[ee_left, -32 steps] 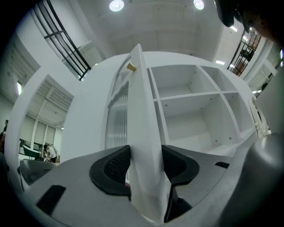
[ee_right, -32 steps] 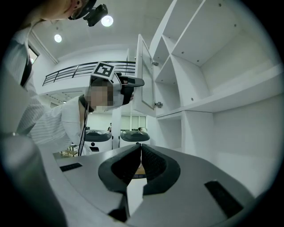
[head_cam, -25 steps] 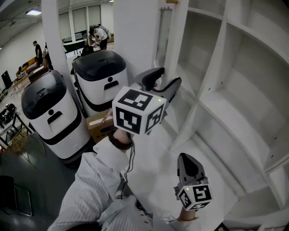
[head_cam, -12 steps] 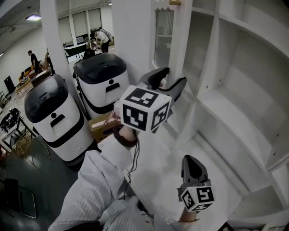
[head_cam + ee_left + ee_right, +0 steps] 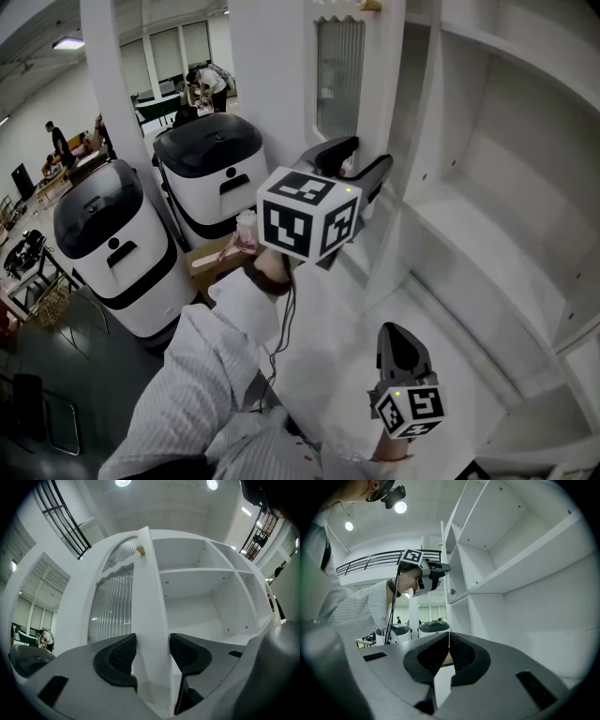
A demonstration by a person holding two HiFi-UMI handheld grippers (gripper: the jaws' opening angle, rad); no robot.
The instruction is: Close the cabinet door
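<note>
The left claw (image 5: 364,159) is clenched on the free edge of the cabinet door (image 5: 380,94). In the left gripper view the two dark pads of the claw (image 5: 152,656) sit on either side of the white door edge (image 5: 150,602), which fills the gap between them. The door stands open, swung out from the white cabinet (image 5: 487,234), with bare shelves (image 5: 197,571) showing to its right. Its ribbed glass pane (image 5: 110,606) lies to the left of the gripped edge, and a small wooden knob (image 5: 140,550) sits high on the frame.

The right claw (image 5: 396,333) is held low in front of the cabinet, well apart from the door, and points upward. In the right gripper view its jaws are pressed together at the tips (image 5: 448,635) with nothing between them.

A striped white sleeve (image 5: 206,375) reaches up to the left claw. Behind it stand two white machines with black tops (image 5: 103,234), with a cardboard box (image 5: 206,262) between them and the cabinet. People (image 5: 202,80) stand far back in the hall.
</note>
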